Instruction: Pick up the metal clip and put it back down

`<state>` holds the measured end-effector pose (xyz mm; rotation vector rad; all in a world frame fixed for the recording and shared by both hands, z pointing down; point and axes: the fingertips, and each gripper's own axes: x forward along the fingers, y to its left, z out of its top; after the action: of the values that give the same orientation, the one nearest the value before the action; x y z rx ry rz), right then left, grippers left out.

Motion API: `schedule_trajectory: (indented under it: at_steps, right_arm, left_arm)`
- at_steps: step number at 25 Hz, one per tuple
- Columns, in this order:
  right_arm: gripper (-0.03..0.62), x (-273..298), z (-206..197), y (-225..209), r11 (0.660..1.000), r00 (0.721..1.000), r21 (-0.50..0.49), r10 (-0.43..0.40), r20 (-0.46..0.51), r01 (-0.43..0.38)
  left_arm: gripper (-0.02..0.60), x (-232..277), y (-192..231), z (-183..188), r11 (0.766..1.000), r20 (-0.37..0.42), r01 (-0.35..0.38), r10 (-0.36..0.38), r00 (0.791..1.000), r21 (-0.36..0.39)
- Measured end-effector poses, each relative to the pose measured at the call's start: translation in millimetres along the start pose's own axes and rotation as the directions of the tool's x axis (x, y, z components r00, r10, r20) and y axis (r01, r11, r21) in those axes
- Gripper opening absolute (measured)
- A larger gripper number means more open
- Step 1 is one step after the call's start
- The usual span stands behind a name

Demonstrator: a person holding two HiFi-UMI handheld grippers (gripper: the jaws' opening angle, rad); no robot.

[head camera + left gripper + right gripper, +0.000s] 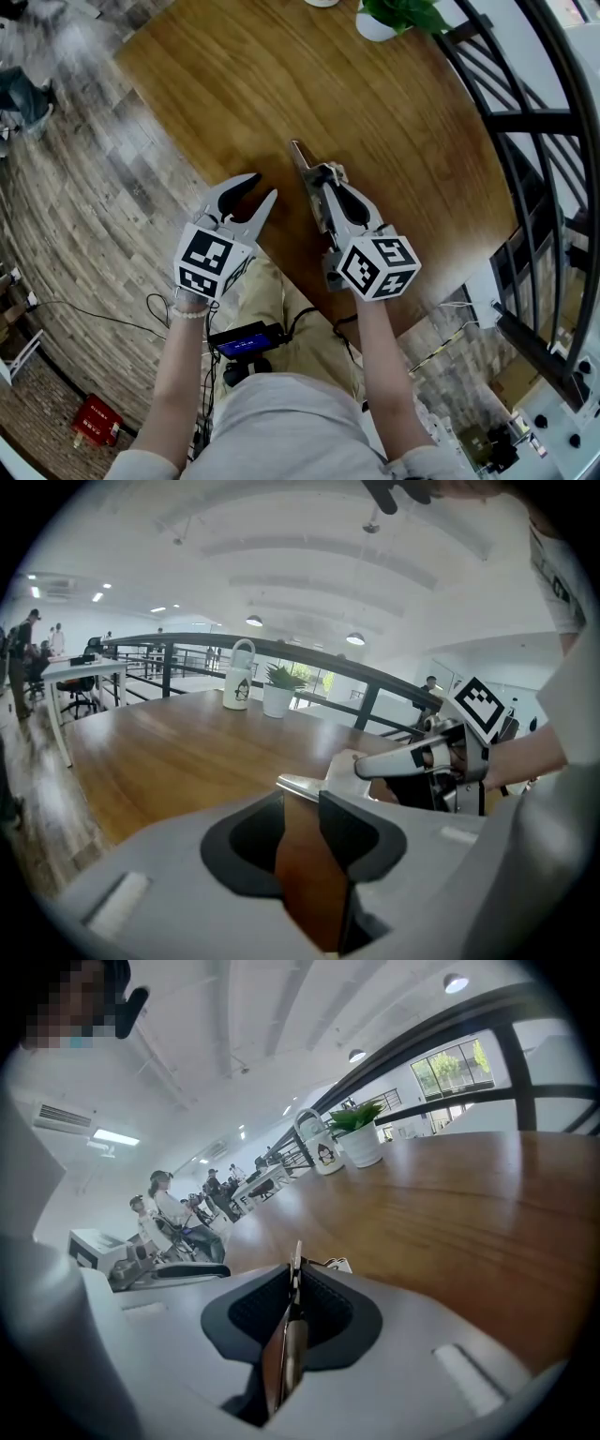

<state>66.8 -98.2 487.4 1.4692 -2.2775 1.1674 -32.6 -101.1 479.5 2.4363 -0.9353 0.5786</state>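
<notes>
The clip [302, 161] is pinched in my right gripper [326, 174], over the table [403, 112] near its front edge; it is a thin metal strip, standing on edge between the two pads, and its bright tip sticks out past the fingertips towards the table's middle; whether that tip touches the wood I cannot tell. In the right gripper view the jaws are pressed in on the strip from both sides, with no gap showing beside it. My left gripper [263, 185] is just beside the right one, at the table's near left edge, its tips over the wood; its jaws are spread, and only bare table shows between them; in the left gripper view the clip's tip pokes in from the right, just beyond the jaws. At the table's far end stand a white pot [375, 26] with a green plant and, beside it, a mug [239, 682]. A dark railing [534, 122] curves along the table's right side; a wood-pattern floor [84, 197] lies to its left.
</notes>
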Motion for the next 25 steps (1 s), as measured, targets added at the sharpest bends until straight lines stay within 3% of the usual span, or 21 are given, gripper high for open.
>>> schedule_trajectory:
  at_steps: [12, 17, 21, 25]
  right_arm:
    - [0.055, -8.1, 13.8, 11.2, 0.998, 0.996, 0.015, 0.066, 0.057, -0.067]
    - [0.055, -11.9, 19.0, 18.8, 0.994, 0.99, 0.001, 0.109, 0.084, -0.11]
    - [0.055, -12.6, 21.5, 23.1, 0.991, 0.987, -0.002, 0.133, 0.091, -0.134]
    - [0.054, -12.4, 23.7, 26.5, 0.988, 0.983, -0.007, 0.154, 0.096, -0.154]
  left_arm:
    - [0.144, 18.5, 2.8, 6.2, 0.965, 0.054, 0.077, -0.065, 0.996, -0.252]
    - [0.174, 23.8, 8.1, 11.1, 0.902, 0.131, 0.126, -0.079, 0.988, -0.413]
    - [0.184, 27.8, 10.4, 13.6, 0.883, 0.149, 0.134, -0.073, 0.986, -0.45]
    - [0.192, 33.0, 11.3, 17.1, 0.846, 0.183, 0.165, -0.081, 0.98, -0.508]
